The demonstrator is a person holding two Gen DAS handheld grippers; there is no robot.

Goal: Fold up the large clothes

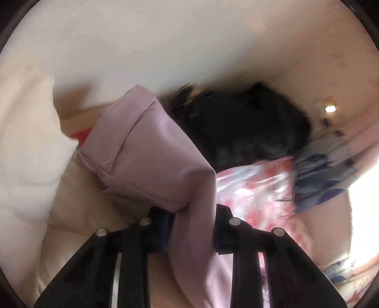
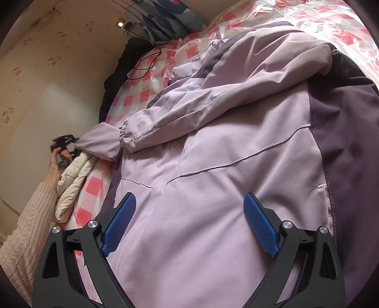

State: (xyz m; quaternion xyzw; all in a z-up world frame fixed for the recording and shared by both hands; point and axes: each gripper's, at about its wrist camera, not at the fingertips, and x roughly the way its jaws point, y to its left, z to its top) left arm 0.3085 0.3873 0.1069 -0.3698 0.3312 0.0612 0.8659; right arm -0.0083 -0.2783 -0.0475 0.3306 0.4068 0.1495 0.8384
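Observation:
A lilac jacket (image 2: 213, 165) with dark purple panels lies spread on the checked bed cover (image 2: 142, 94), one sleeve folded across its body. My right gripper (image 2: 191, 222) hovers open just over the jacket's front, its blue pads (image 2: 260, 225) wide apart with nothing gripped. The other sleeve's cuff (image 2: 99, 142) stretches out past the left side of the bed. There my left gripper (image 2: 75, 143) is shut on it, held by a person's hand (image 2: 55, 165). In the left wrist view the lilac sleeve (image 1: 146, 151) runs between the black fingers of the left gripper (image 1: 193, 233).
A cream quilted garment (image 2: 71, 187) lies bunched at the bed's left edge, by the person's knitted sleeve (image 2: 26, 227). A black garment (image 1: 241, 128) sits against the wall. A blue flowered pillow (image 2: 161, 16) is at the bed's far end, with a thin black cord (image 2: 144, 64) nearby.

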